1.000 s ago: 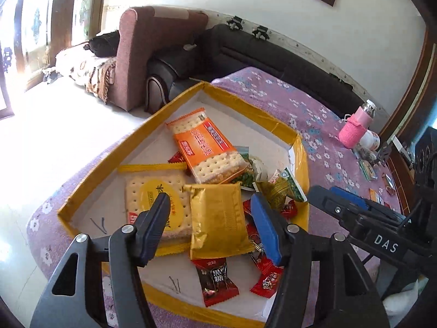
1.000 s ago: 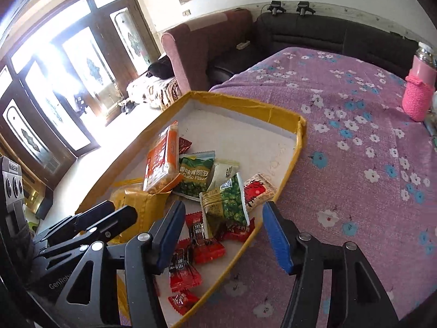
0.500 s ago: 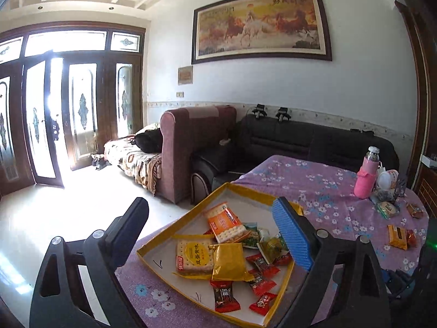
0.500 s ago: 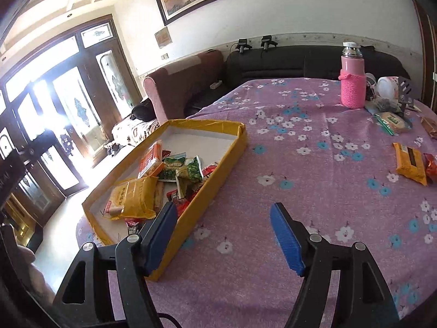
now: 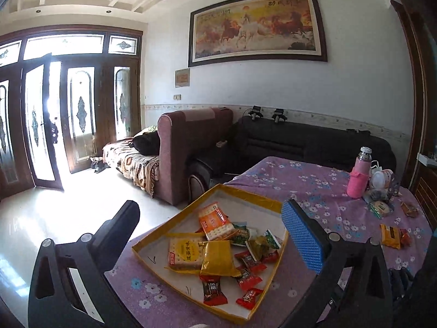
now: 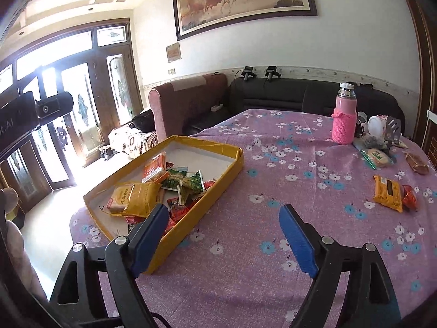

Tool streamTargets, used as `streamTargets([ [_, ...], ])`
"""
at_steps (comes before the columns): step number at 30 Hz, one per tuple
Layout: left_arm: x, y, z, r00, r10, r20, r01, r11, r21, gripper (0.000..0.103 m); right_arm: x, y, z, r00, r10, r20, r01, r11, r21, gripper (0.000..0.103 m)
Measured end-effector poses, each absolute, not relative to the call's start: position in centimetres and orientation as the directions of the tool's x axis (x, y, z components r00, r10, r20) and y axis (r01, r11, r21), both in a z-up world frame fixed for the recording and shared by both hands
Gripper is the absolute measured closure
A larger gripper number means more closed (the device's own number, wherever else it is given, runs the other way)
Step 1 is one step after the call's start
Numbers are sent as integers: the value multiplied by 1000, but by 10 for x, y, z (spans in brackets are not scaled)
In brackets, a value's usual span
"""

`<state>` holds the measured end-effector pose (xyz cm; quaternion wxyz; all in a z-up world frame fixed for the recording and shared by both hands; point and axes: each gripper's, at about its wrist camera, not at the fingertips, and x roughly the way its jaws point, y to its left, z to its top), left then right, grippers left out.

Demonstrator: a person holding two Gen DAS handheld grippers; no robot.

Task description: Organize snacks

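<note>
A table [image 6: 273,191] under a purple flowered cloth fills the lower right of both views. On its left part lies a shallow yellow tray [image 5: 169,232] [image 6: 232,169], lower centre in the left wrist view and left of centre in the right wrist view.

Inside the tray the snacks are piled toward its near end. A yellow cracker pack [image 5: 184,252] lies flat with a gold packet [image 5: 218,257] [image 6: 142,198] overlapping its right side. An orange cracker pack [image 5: 215,220] [image 6: 154,169] sits behind them, green packets [image 5: 262,242] [image 6: 188,183] to its right, and small red candies [image 5: 213,289] at the near edge.

A pink bottle [image 5: 359,175] [image 6: 344,120] stands upright at the upper right of the table. Nearer on that side, well apart from the tray, an orange packet [image 6: 387,192] [image 5: 390,236] lies flat with a red candy [image 6: 409,198] just beside it.

The left gripper [image 5: 215,235] is held above the table with its jaws spread wide and nothing between them; the tray shows in the gap. The right gripper [image 6: 224,235] is likewise spread and bare, over the cloth just right of the tray.
</note>
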<state>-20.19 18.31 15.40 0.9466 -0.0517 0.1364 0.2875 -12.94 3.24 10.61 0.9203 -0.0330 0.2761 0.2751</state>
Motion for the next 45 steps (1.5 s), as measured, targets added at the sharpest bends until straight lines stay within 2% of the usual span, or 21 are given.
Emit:
streamTargets([
  [3, -201, 184, 146, 785, 545, -296, -574, 819, -14, 0, -133, 36, 99, 689, 483, -540, -539, 840, 64, 18],
  [8, -194, 199, 140, 808, 445, -386, -511, 856, -83, 0, -143, 51, 97, 693, 479, -539, -562, 827, 13, 16],
  [16, -189, 221, 120, 750, 462, -473, -563, 822, -90, 0, -145, 74, 88, 664, 462, -587, -582, 813, -18, 16],
  [33, -187, 238, 108, 741, 414, -529, -541, 834, -105, 0, -158, 106, 78, 623, 462, -632, -631, 774, -56, 16],
  [45, -190, 236, 110, 748, 399, -530, -529, 841, -112, 0, -163, 110, 78, 613, 465, -638, -644, 763, -62, 16],
])
